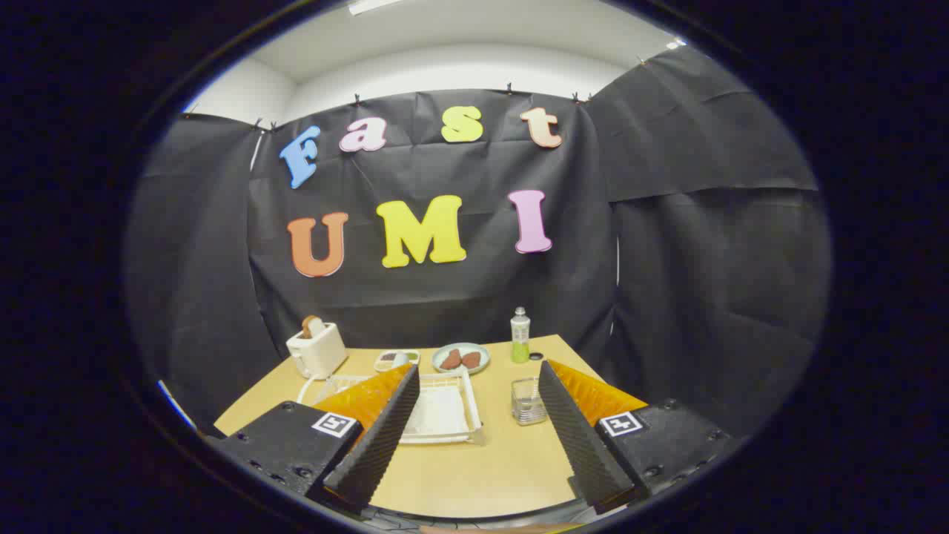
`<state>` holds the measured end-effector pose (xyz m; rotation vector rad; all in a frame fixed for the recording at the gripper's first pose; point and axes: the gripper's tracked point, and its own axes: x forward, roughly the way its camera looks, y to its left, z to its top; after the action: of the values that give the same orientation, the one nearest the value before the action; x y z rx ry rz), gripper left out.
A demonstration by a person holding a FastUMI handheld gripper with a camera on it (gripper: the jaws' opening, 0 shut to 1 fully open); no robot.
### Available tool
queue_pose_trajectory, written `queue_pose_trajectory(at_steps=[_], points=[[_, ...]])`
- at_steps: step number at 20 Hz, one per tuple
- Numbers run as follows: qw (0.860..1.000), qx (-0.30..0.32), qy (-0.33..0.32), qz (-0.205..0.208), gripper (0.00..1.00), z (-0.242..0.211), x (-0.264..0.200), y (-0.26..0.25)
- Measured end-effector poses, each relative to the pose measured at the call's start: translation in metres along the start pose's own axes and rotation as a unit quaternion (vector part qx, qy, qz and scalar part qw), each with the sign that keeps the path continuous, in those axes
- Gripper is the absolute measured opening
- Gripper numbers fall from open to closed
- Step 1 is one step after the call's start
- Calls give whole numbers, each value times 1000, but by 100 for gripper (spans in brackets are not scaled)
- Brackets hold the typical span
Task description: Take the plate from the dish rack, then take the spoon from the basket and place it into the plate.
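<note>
My gripper [479,368] is open above the near part of a wooden table [460,475], with nothing between its fingers. A white dish rack [470,404] sits on the table just ahead, partly hidden behind the left finger [385,426]. Something white and flat, which looks like the plate [439,411], lies inside the rack. A small clear basket [527,401] stands to the right of the rack, close to the right finger [574,423]. I cannot make out the spoon in it.
At the table's far side stand a white toaster [317,349] with bread in it, a small dish [397,360], a pale plate holding two brown pieces [461,357] and a green bottle [520,336]. Black cloth walls close in behind and to both sides.
</note>
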<state>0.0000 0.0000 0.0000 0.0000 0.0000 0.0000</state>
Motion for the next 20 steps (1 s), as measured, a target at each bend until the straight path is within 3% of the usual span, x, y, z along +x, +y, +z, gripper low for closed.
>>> queue_pose_trajectory(at_steps=[9,14,20], points=[[999,-6,-33,39,100,12,-19,17],[998,-39,-29,44,100,20,-22,38],[999,-17,-23,44,100,18,-12,37]])
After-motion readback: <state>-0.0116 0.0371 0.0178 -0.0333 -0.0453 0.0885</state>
